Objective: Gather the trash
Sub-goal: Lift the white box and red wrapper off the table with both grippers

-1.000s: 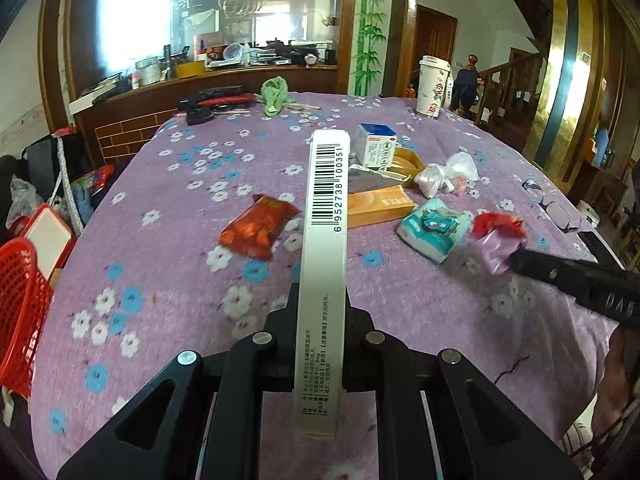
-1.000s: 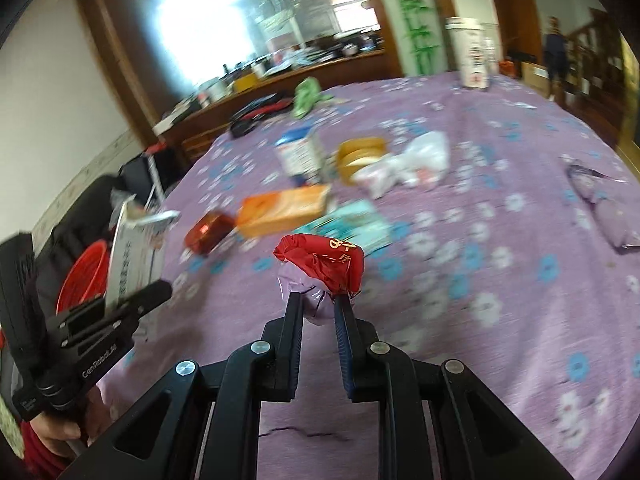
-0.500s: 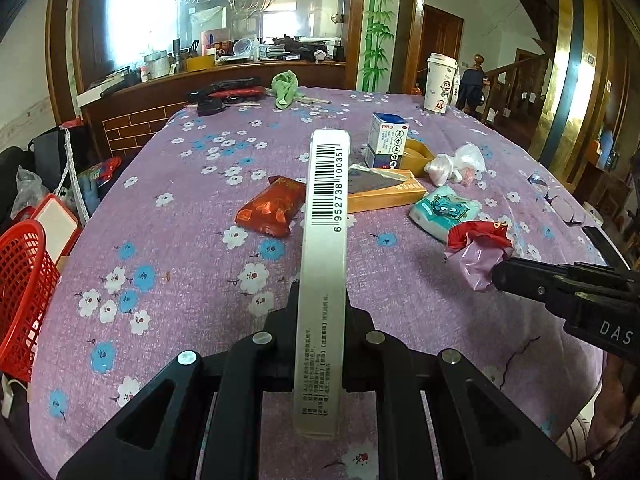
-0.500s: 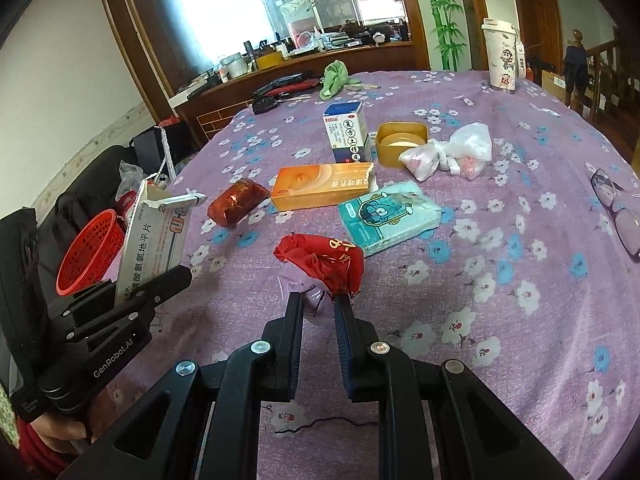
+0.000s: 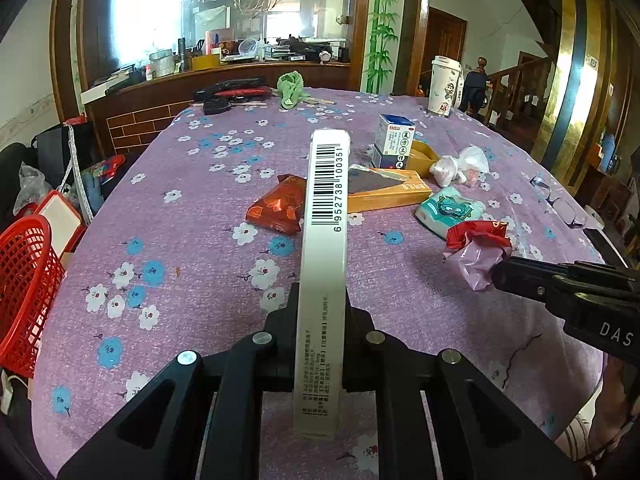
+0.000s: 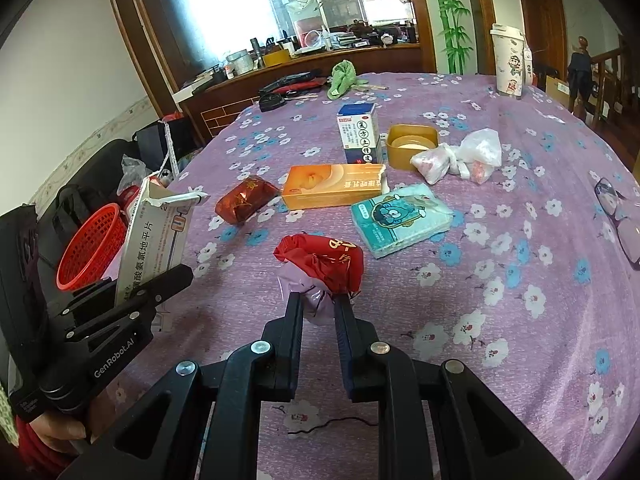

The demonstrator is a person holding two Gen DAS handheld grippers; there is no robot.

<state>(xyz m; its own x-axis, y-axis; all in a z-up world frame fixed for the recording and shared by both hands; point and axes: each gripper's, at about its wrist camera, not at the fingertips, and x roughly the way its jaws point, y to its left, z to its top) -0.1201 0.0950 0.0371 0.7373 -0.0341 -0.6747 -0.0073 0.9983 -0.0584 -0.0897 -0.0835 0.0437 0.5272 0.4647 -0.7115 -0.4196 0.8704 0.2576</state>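
My left gripper is shut on a flat white medicine box with a barcode, held edge-up above the purple floral table. It also shows in the right wrist view, torn open at the top. My right gripper is shut on a crumpled red and pink wrapper, held above the table; it shows in the left wrist view too. A red mesh basket stands off the table's left edge, also in the right wrist view.
On the table lie a red foil packet, an orange box, a teal tissue pack, a blue-white box, a yellow tub, white plastic bags, glasses, a paper cup and a green cloth.
Both grippers have pulled back from the table's middle toward its near edge, each keeping its hold. The red basket now shows more fully at the left.
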